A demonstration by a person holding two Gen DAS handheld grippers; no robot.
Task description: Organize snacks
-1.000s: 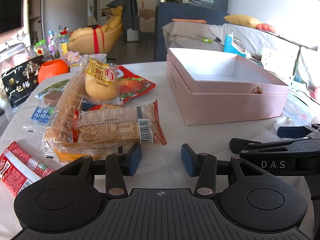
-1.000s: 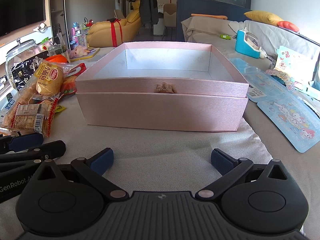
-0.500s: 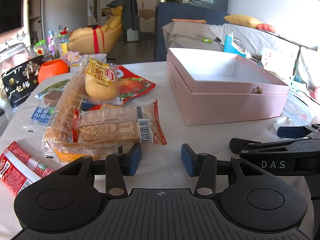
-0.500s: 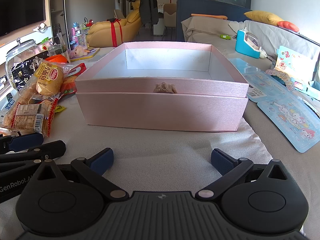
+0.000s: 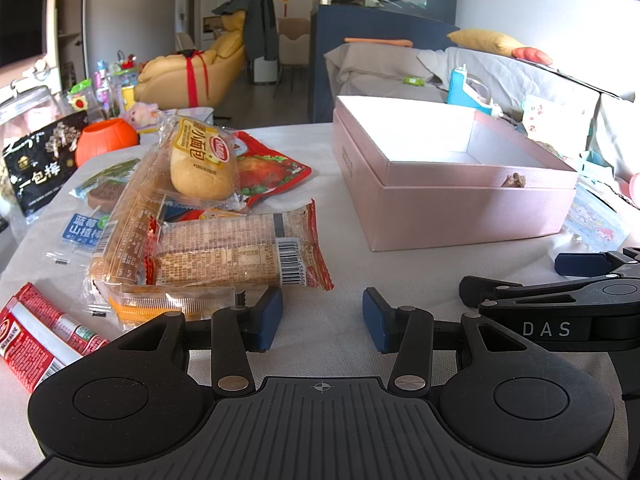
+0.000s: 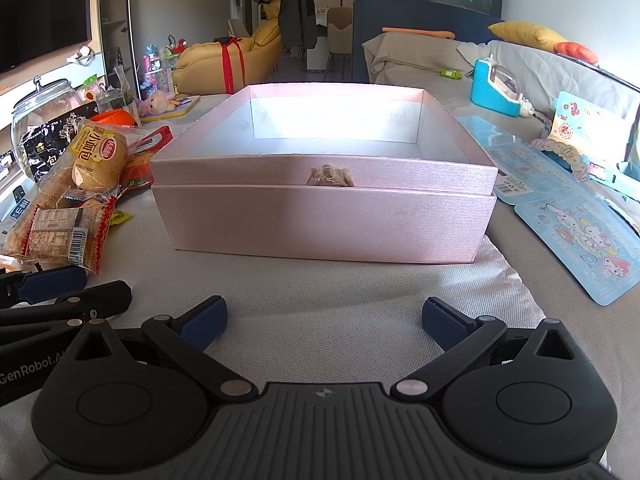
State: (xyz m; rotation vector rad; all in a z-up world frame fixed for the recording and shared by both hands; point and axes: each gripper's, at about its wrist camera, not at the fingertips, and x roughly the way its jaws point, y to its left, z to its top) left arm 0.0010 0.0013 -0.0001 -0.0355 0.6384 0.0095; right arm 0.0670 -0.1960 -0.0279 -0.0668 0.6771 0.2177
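Note:
An open pink box point(image 5: 460, 208) point(image 6: 324, 216) stands on the table, empty inside. A pile of snacks lies left of it: a cracker pack point(image 5: 236, 252) point(image 6: 60, 236) in front, a small bread bun point(image 5: 200, 160) point(image 6: 98, 160) on top, a red chicken packet point(image 5: 272, 172) behind, a red stick pack point(image 5: 36, 336) at the near left. My left gripper point(image 5: 322, 316) is open and empty, low over the table just in front of the cracker pack. My right gripper point(image 6: 322, 320) is open and empty, in front of the box.
A black plum bag point(image 5: 36, 168), an orange pumpkin cup point(image 5: 106, 140) and a glass jar point(image 6: 40, 116) stand at the far left. Blue cartoon sticker sheets point(image 6: 576, 240) lie right of the box. A white cloth point(image 6: 360, 292) covers the table.

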